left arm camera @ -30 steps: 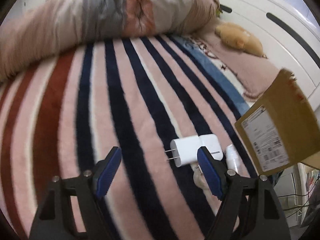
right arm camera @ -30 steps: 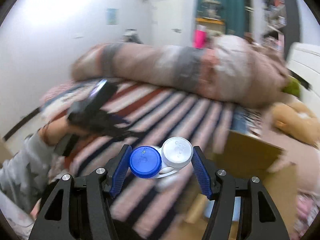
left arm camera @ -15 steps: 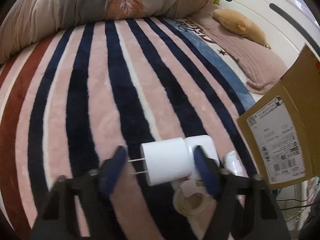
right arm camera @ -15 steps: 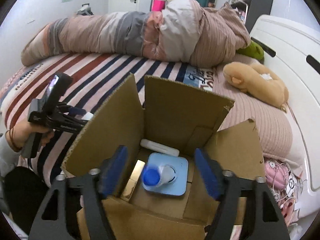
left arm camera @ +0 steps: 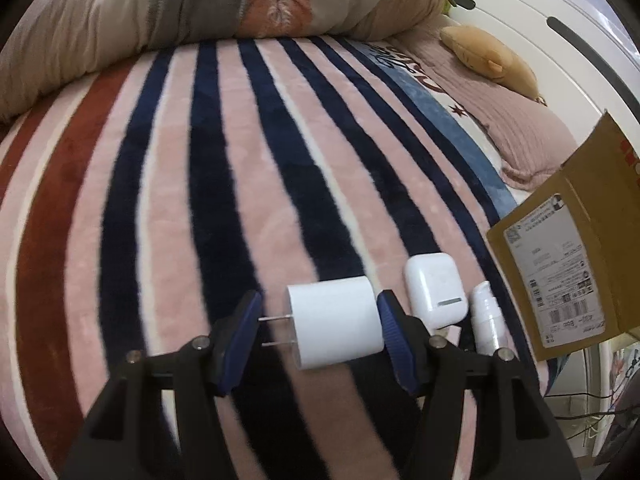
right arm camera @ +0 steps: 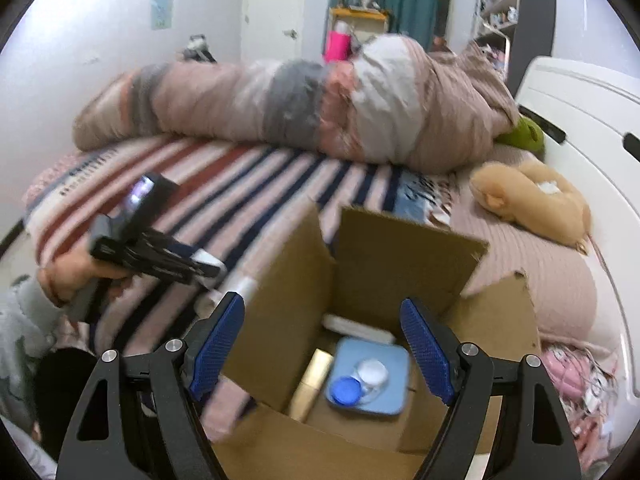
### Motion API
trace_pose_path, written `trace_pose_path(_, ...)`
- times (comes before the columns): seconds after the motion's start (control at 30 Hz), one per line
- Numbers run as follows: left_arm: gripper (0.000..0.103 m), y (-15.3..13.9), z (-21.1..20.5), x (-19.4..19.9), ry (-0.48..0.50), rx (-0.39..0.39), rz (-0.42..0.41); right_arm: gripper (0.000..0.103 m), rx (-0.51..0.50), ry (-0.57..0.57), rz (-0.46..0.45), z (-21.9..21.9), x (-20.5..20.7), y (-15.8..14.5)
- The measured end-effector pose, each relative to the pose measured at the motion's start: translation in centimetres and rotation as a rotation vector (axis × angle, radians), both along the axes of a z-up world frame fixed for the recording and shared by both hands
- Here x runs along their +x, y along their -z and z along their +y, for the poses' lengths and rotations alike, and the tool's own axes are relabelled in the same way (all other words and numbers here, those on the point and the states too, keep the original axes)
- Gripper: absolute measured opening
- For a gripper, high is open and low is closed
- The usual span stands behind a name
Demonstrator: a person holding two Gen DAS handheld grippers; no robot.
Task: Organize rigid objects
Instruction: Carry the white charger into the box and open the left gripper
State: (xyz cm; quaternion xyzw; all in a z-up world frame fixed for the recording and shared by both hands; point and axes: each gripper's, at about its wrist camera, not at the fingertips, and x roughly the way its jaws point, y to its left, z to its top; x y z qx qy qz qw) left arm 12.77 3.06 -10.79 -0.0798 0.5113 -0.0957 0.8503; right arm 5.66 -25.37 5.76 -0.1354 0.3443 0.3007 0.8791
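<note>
My left gripper (left arm camera: 318, 330) is shut on a white plug charger (left arm camera: 336, 328), held just above the striped blanket, prongs against the left pad. A white earbud case (left arm camera: 436, 288) and a small white bottle (left arm camera: 486, 316) lie on the blanket just right of it. My right gripper (right arm camera: 322, 346) is open and empty above the open cardboard box (right arm camera: 400, 248). In the box lie a blue-and-white lens case (right arm camera: 360, 380) on a light blue flat box (right arm camera: 370, 376), a gold tube (right arm camera: 310, 376) and a white flat item (right arm camera: 356, 328).
The box's flap with a shipping label (left arm camera: 560, 264) stands right of the left gripper. A rolled quilt (left arm camera: 200, 12) lies across the far side of the bed. A tan plush toy (right arm camera: 532, 200) sits by the white headboard (right arm camera: 580, 120). The left gripper and hand (right arm camera: 132, 256) show left of the box.
My left gripper closed on the plug charger and lifted it off the blanket. My right gripper opened and dropped the lens case into the box, then drew back a little.
</note>
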Motion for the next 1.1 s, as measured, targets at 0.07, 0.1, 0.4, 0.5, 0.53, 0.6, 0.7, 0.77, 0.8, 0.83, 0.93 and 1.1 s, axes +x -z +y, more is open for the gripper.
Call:
trace_pose_path(0.07,0.057,0.2,0.3,0.0,-0.003,0.006,0.008,0.078,0.023,-0.023,-0.01,0.9,-0.4,-0.6)
trace_pose_path(0.1,0.057,0.5,0.3,0.0,-0.004,0.006,0.012,0.078,0.034,-0.041,-0.016,1.4,-0.6,-0.8)
trace_pose_path(0.4,0.057,1.4,-0.6,-0.3,0.002,0.057,-0.002,0.078,0.034,-0.173,0.017,6.7,-1.5,0.6)
trace_pose_path(0.5,0.057,0.2,0.1,-0.9,0.004,0.086,-0.024,0.078,0.013,-0.213,0.046,8.3,-1.6,1.9)
trace_pose_path(0.53,0.057,-0.5,0.5,-1.3,0.0,0.098,-0.038,0.078,0.006,-0.226,0.054,8.7,-1.6,2.2)
trace_pose_path(0.6,0.057,-2.3,1.7,-2.0,-0.026,0.103,-0.065,0.078,-0.009,-0.248,0.067,9.4,-1.8,3.0)
trace_pose_path(0.7,0.057,-6.0,3.2,-3.4,-0.055,0.114,-0.118,0.079,-0.042,-0.267,0.049,10.3,-2.6,4.2)
trace_pose_path(0.77,0.057,-8.8,3.1,-4.4,-0.035,0.134,-0.154,0.08,-0.069,-0.273,0.007,10.7,-3.2,4.8)
trace_pose_path(0.8,0.057,-9.8,2.8,-4.6,-0.026,0.14,-0.168,0.08,-0.077,-0.267,-0.013,11.0,-3.4,5.1)
trace_pose_path(0.83,0.057,-11.5,2.4,-5.1,-0.011,0.141,-0.192,0.08,-0.07,-0.265,-0.026,10.9,-3.6,5.0)
trace_pose_path(0.93,0.057,-15.2,1.7,-6.1,0.01,0.102,-0.241,0.08,-0.062,-0.259,-0.125,10.9,-4.3,4.4)
trace_pose_path(1.1,0.057,-22.1,-1.9,-6.9,0.093,0.088,-0.328,0.08,-0.057,-0.338,-0.082,11.9,-4.5,5.0)
